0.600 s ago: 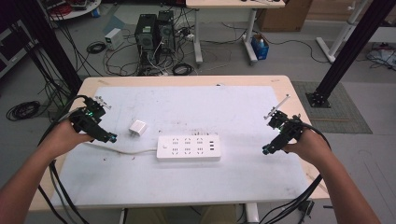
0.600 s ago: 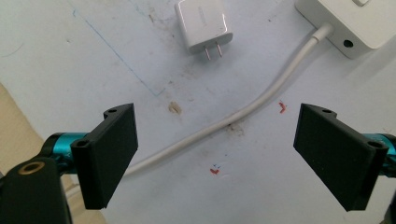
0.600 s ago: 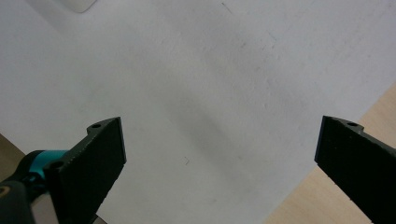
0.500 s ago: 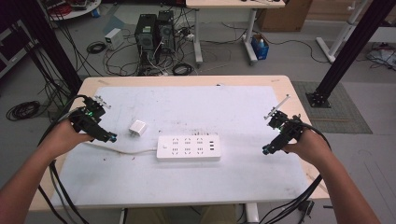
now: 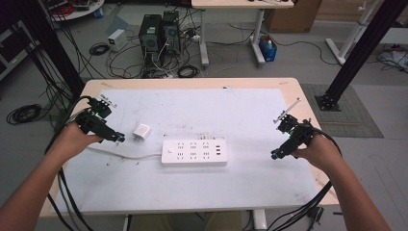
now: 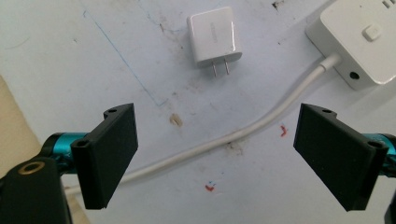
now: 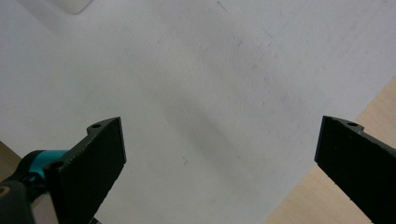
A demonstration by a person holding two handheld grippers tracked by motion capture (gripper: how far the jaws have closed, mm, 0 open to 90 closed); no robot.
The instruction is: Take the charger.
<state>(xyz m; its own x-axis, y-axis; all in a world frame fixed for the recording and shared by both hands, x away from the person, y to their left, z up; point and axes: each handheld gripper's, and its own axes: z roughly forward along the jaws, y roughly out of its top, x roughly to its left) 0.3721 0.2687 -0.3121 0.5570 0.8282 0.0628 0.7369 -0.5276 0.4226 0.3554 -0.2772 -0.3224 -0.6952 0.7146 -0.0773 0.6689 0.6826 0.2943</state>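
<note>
The left gripper (image 5: pixel 117 138), black with teal fittings, hangs over the left part of the table with its jaws spread wide and nothing between them; in the left gripper view they straddle a stretch of the white round power cable (image 6: pixel 243 133) without touching it. The right gripper (image 5: pixel 274 155), of the same build, hangs over the right part of the table, its jaws likewise wide apart and empty, with bare white surface between them in the right gripper view. Just right of the left gripper lies the small white square plastic wall charger (image 5: pixel 142 131), flat on the table, its two metal prongs pointing toward the near side. A little farther right and nearer sits the long white rectangular plastic power strip (image 5: pixel 194 153), lying flat with its rows of sockets facing up; its cable runs from its left end leftward, passing beneath the left gripper. The charger and the strip lie near each other but apart. All rest on the white-topped table with pale wooden edge (image 5: pixel 192 84).
</note>
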